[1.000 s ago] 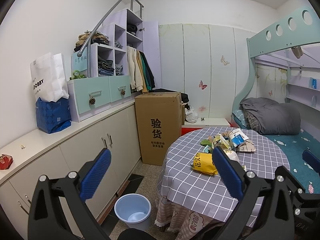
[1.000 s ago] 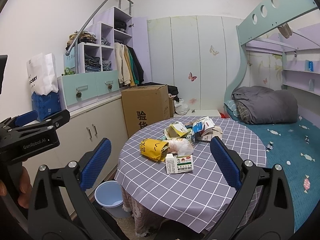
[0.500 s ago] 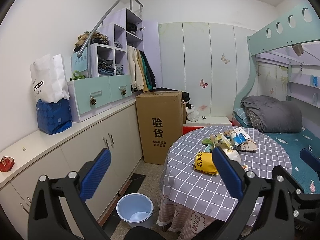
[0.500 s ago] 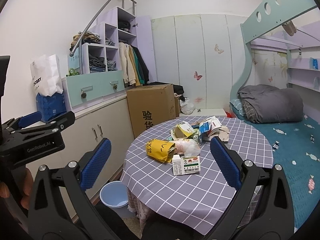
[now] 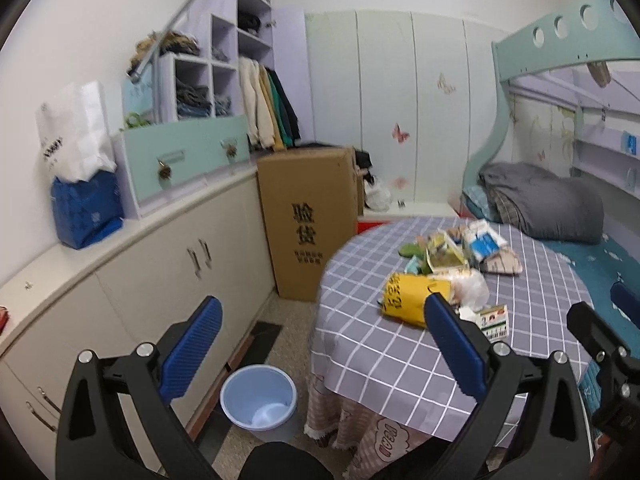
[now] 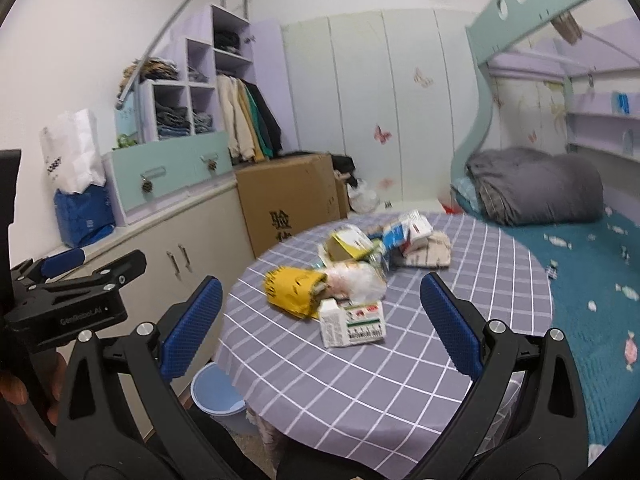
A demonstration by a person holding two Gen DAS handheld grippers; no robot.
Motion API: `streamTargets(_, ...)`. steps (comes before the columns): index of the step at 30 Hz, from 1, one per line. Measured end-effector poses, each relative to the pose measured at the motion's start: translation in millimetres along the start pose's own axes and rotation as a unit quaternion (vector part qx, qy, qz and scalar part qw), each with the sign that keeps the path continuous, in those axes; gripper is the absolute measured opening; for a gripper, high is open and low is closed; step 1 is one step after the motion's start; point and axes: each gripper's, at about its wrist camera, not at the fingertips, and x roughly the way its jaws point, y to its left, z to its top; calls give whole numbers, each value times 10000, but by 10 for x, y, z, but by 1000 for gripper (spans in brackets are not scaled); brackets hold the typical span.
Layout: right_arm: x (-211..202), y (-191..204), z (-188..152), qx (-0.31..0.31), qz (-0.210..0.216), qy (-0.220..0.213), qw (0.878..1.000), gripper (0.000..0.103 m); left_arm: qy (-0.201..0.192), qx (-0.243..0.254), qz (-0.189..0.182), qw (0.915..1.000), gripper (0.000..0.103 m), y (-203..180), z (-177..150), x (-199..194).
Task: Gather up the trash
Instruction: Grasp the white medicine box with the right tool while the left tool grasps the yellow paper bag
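A pile of trash lies on a round table with a grey checked cloth (image 6: 360, 380): a yellow bag (image 6: 294, 290), a white carton (image 6: 352, 322), a clear plastic bag (image 6: 356, 278) and several cartons behind (image 6: 404, 232). The pile also shows in the left wrist view, with the yellow bag (image 5: 404, 298) nearest. A light blue bin (image 5: 258, 400) stands on the floor left of the table. My left gripper (image 5: 320, 342) is open and empty, above the gap between bin and table. My right gripper (image 6: 318, 322) is open and empty, short of the white carton.
A low cabinet run (image 5: 140, 280) lines the left wall with a blue bag (image 5: 86, 208) on it. A tall cardboard box (image 5: 310, 220) stands behind the table. A bunk bed with a grey duvet (image 6: 536, 186) is on the right.
Both grippers have moved forward and tilted down toward the table. The trash pile and bin look larger and nearer. Both stay open.
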Motion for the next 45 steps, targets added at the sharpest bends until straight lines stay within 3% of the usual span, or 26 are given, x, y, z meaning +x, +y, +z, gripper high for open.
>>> streamTargets(6, 450, -226, -151, 116, -209, 517, 9984, 97, 456, 19, -333, 9984, 99, -166, -115, 443)
streamTargets(15, 1290, -236, -394, -101, -185, 1534, 9879, 97, 1046, 143, 61, 9944, 99, -231, -258, 1009)
streamTargets(24, 1877, -336, -486, -90, -254, 2294, 9730, 97, 1324, 306, 53, 9907, 99, -392, -333, 1306)
streamTargets(26, 1878, -438, -495, 102, -149, 2273, 9736, 95, 1355, 351, -16, 9901, 99, -461, -336, 1343)
streamTargets(28, 1831, -521, -499, 193, -120, 2224, 9747, 77, 1380, 449, -133, 9893, 99, -578, -338, 1393)
streamTargets(37, 1661, -976, -483, 681, -296, 2008, 9768, 78, 1435, 689, -446, 9862, 99, -1030, -304, 1671)
streamTargets(45, 1636, -1102, -453, 864, -240, 1926, 9772, 78, 1325, 941, -379, 9860, 99, -1266, -236, 1869)
